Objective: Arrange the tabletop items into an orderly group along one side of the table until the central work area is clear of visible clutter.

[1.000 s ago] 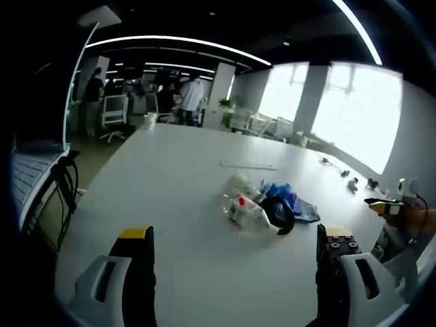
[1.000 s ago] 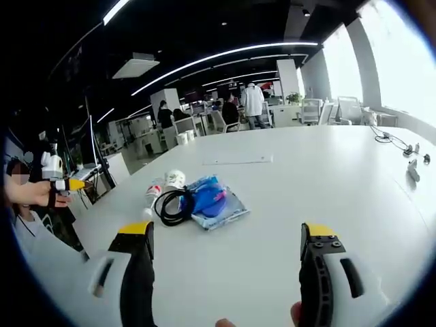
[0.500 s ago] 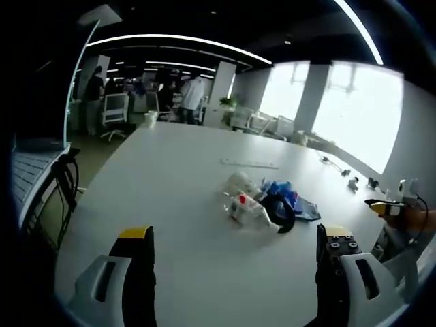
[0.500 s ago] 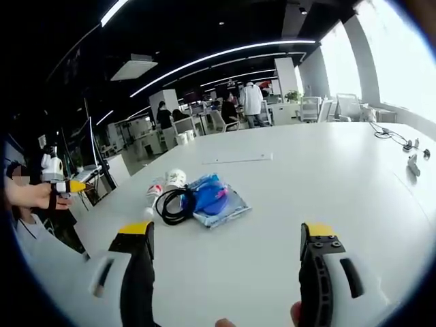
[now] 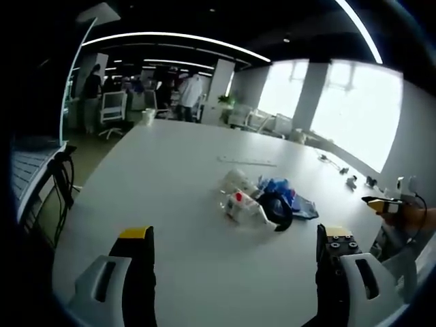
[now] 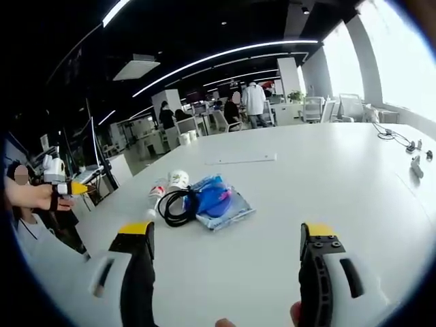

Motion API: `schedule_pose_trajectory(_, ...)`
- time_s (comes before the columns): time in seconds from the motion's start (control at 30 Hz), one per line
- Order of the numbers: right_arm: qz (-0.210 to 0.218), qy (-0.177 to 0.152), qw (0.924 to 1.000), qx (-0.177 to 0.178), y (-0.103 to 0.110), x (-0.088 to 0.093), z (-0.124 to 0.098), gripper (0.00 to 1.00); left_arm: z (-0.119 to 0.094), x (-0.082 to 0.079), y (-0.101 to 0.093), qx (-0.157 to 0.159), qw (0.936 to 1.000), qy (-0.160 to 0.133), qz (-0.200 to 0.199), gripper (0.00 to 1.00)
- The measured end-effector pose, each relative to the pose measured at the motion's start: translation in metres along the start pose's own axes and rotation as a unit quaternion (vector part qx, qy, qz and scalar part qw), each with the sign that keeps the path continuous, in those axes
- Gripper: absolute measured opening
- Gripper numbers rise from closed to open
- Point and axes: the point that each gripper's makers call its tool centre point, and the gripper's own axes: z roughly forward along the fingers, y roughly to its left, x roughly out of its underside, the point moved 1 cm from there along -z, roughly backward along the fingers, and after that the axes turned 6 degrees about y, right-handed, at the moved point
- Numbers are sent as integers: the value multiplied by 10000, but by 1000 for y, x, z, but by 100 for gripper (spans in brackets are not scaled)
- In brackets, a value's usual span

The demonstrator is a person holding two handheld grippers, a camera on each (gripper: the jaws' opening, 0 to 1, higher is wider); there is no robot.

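A small heap of items lies mid-table: a clear plastic bottle (image 5: 238, 201) with a red label, a white cup (image 5: 237, 180), a coiled black cable (image 5: 278, 210) and a blue bag (image 5: 291, 197). The right gripper view has the same cable (image 6: 176, 206), bag (image 6: 219, 201), cup (image 6: 178, 179) and bottle (image 6: 155, 192). My left gripper (image 5: 235, 235) is open, well short of the heap. My right gripper (image 6: 226, 231) is open too, on the heap's opposite side. Each gripper appears at the table edge in the other's view, hand-held, yellow-tipped: right gripper (image 5: 376, 202), left gripper (image 6: 71, 186).
A thin pale strip (image 5: 246, 161) lies flat beyond the heap. Small plugs and a cable (image 6: 394, 138) sit near the window-side edge of the white table (image 6: 327, 177). Office chairs, desks and standing people are far behind the table.
Both views have shifted slightly with the hands; the heap sits a touch closer in the right gripper view. The items have not moved and both grippers stay open.
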Motion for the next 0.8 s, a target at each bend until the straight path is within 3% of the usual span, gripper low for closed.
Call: schedule_pose_trajectory(0.8, -89, 1, 9998, -188, 15, -9, 19, 86, 14, -2, -9, 113, 9999, 26, -1, 96)
